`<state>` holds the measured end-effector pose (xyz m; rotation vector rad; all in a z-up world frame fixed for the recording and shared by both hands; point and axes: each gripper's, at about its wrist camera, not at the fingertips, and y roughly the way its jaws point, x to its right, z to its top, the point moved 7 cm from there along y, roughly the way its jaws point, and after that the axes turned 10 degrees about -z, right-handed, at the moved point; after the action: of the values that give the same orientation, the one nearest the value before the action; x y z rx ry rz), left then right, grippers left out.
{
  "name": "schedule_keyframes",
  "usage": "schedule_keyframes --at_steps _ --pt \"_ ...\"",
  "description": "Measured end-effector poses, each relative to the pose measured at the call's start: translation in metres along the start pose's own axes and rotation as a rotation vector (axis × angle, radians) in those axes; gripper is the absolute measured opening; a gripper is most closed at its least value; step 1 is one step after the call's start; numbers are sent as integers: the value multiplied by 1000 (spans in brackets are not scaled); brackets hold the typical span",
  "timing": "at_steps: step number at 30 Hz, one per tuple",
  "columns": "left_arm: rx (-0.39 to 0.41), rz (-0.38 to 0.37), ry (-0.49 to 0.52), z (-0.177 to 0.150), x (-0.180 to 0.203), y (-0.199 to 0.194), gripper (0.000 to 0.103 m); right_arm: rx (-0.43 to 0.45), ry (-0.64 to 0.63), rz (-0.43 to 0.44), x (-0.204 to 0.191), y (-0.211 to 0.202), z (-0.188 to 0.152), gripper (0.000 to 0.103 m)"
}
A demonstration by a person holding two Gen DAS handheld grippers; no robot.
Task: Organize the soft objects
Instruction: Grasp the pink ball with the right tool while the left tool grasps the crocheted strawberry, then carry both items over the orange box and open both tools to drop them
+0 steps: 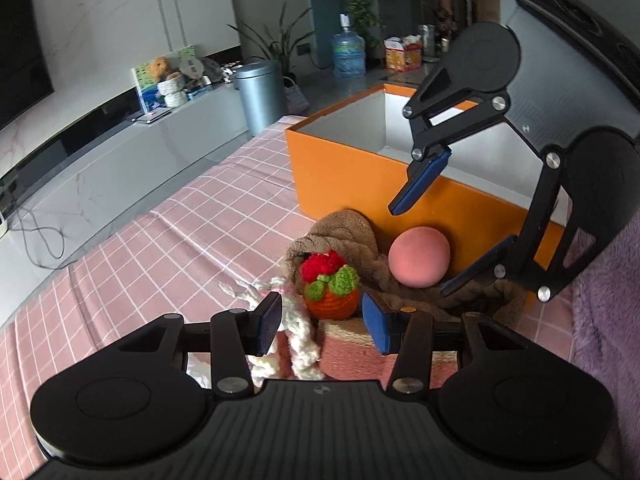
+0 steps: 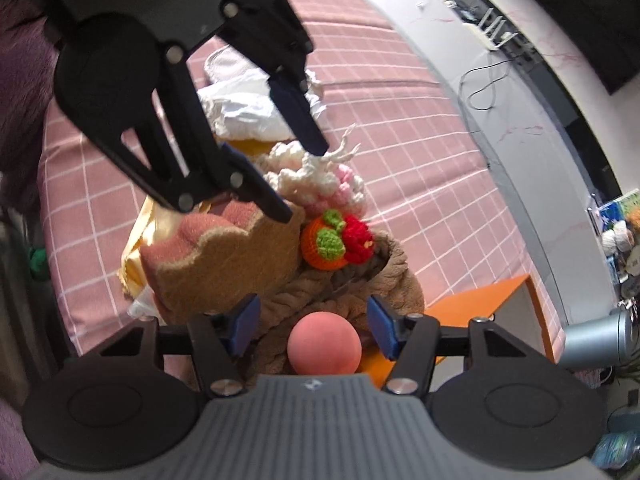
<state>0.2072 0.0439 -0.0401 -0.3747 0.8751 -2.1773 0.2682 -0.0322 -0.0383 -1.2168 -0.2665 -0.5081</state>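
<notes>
on the pink checked cloth, reading left to right: a white knitted yarn piece, a crocheted orange pot with green leaves and a red bloom, a brown plush towel, then a smooth pink foam ball at about 3 o'clock of the pot, against the orange cardboard box. all look light and squashy; the ball may roll, so pinch it across its middle. the left gripper is half open and empty; the right gripper stands part open around the ball, pads not touching.
</notes>
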Motion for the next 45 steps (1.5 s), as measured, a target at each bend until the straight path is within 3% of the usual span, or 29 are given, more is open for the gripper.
schedule_keyframes --at_steps 10,12,16,19,21,24,31,39,45 --pt "-39 -95 146 12 -2 25 61 -125 -133 61 5 35 -10 55" --pt "-67 -104 176 15 -1 37 68 -134 -139 71 6 38 -12 55" --pt "-136 -119 207 14 -2 57 69 -152 -132 98 7 47 -17 52" --pt "-170 -112 221 13 -2 68 66 -142 -104 110 7 50 -18 49" --pt "-181 -109 215 12 -3 74 51 -133 -91 114 7 49 -20 48" --pt "-181 -104 186 11 -5 78 47 -120 -73 112 8 46 -22 46" --pt "-130 -86 124 15 -2 63 45 -68 -31 84 13 29 -21 44" --pt "-14 -32 52 37 13 23 44 34 36 -9 24 -25 -16 44" --pt "41 -39 52 52 39 0 44 31 92 -79 36 -58 -35 44"
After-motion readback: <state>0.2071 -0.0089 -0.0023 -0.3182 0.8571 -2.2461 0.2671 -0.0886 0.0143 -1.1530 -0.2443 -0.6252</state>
